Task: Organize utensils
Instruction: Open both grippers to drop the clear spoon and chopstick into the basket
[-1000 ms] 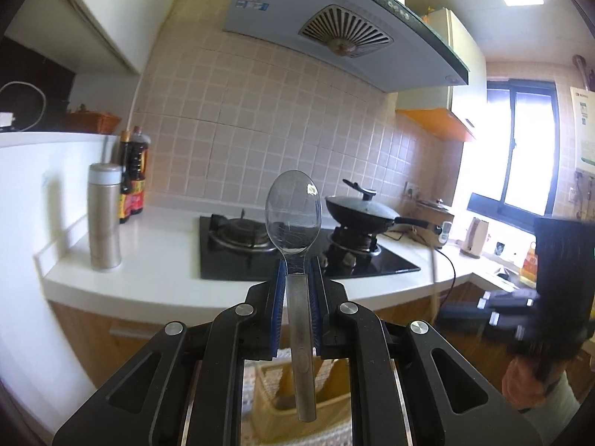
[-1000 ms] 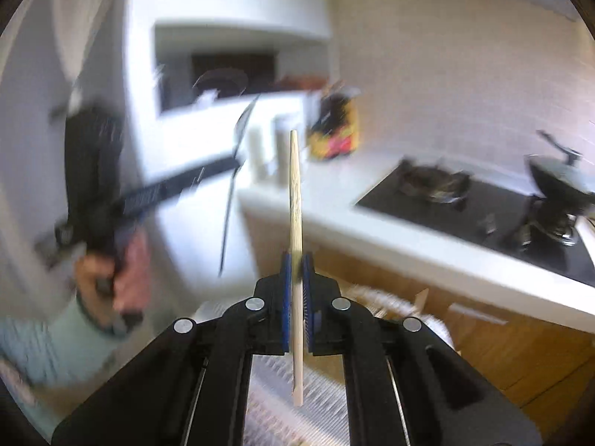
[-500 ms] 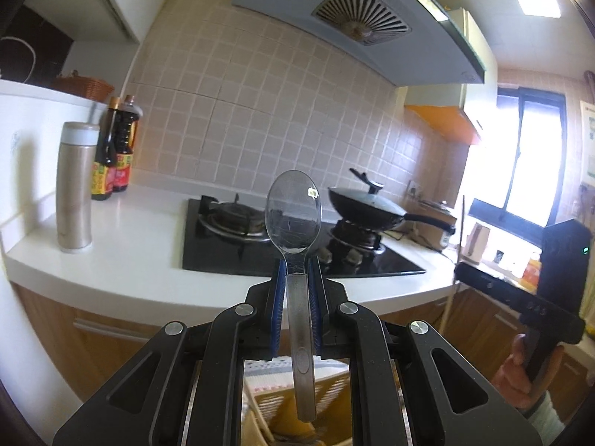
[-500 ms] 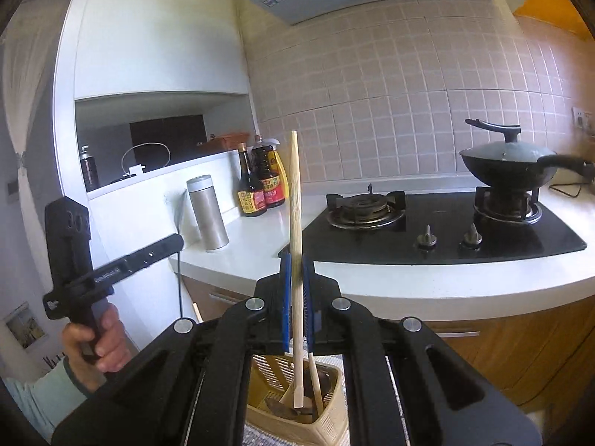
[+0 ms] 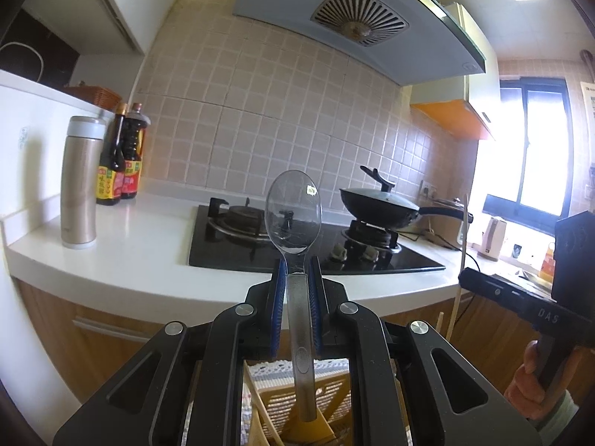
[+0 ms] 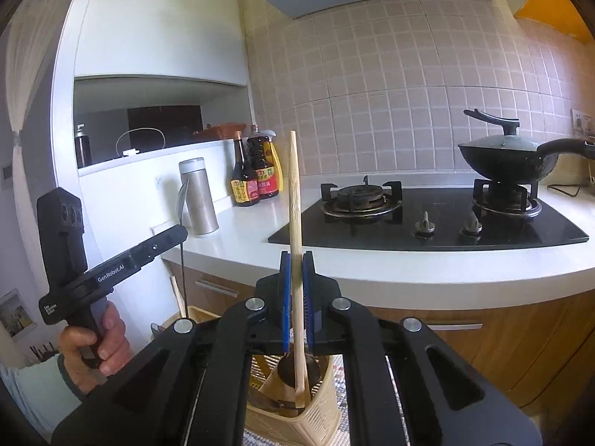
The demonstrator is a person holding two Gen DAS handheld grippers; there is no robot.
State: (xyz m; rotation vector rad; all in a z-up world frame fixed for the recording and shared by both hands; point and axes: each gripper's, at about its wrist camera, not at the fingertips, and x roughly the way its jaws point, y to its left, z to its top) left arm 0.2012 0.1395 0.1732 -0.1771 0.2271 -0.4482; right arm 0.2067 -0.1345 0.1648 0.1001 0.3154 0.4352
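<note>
A metal spoon [image 5: 293,212] stands upright with its bowl up, and my left gripper [image 5: 297,271] is shut on its neck. Its handle end hangs just over a yellow slotted utensil basket [image 5: 334,401] below. My right gripper [image 6: 295,260] is shut on a wooden chopstick [image 6: 295,200], also upright, whose lower end reaches into the basket [image 6: 319,416] beside a dark ladle [image 6: 290,369]. The right wrist view shows the left gripper [image 6: 178,232] at the left with the spoon [image 6: 182,200] edge-on. The left wrist view shows the right gripper [image 5: 466,278] at the right with the chopstick [image 5: 463,245].
A white counter [image 6: 372,271] carries a black gas hob [image 6: 427,223], a lidded wok [image 6: 509,160], a steel flask [image 6: 199,197] and sauce bottles [image 6: 256,174]. Wooden cabinet fronts [image 6: 483,342] stand behind the basket. A patterned mat [image 5: 267,371] lies under it.
Both grippers have sunk toward the basket with their utensils still held. The right wrist view swung from the left wall to face the counter.
</note>
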